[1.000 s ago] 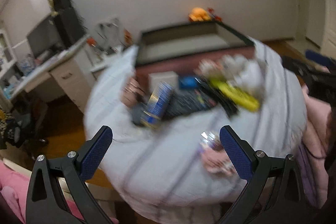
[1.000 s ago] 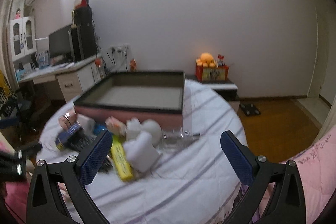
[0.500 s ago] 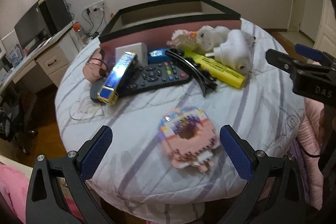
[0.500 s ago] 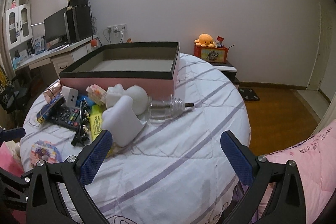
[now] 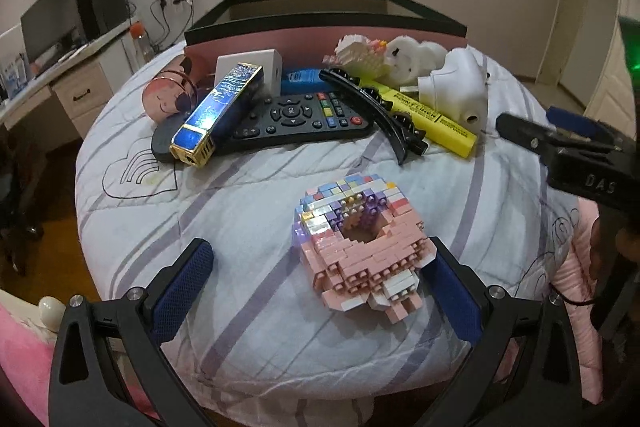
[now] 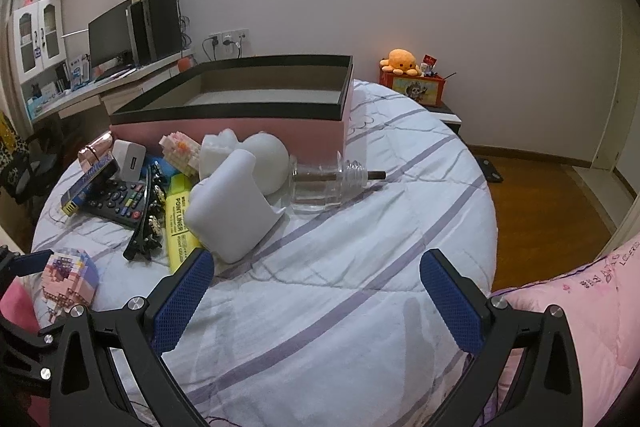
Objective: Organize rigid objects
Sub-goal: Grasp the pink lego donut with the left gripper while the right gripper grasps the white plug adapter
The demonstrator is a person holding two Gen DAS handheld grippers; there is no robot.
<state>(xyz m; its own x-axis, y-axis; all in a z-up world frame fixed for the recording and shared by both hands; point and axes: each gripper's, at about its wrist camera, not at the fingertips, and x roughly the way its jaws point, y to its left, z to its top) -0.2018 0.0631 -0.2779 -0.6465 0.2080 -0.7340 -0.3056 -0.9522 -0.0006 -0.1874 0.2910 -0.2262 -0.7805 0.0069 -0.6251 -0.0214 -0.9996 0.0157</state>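
Left tongs [image 5: 320, 279] wide open, straddling the pink brick model [image 5: 360, 247] on the round desk [image 5: 248, 211]; right pad looks just beside it, contact unclear. Right tongs [image 6: 316, 287] wide open, empty, over bare cloth. Beyond: remote [image 5: 280, 123], yellow highlighter [image 5: 432, 115], white plastic piece [image 6: 228, 211], glass bottle [image 6: 320, 183]. Farthest: open pink box [image 6: 240, 131].
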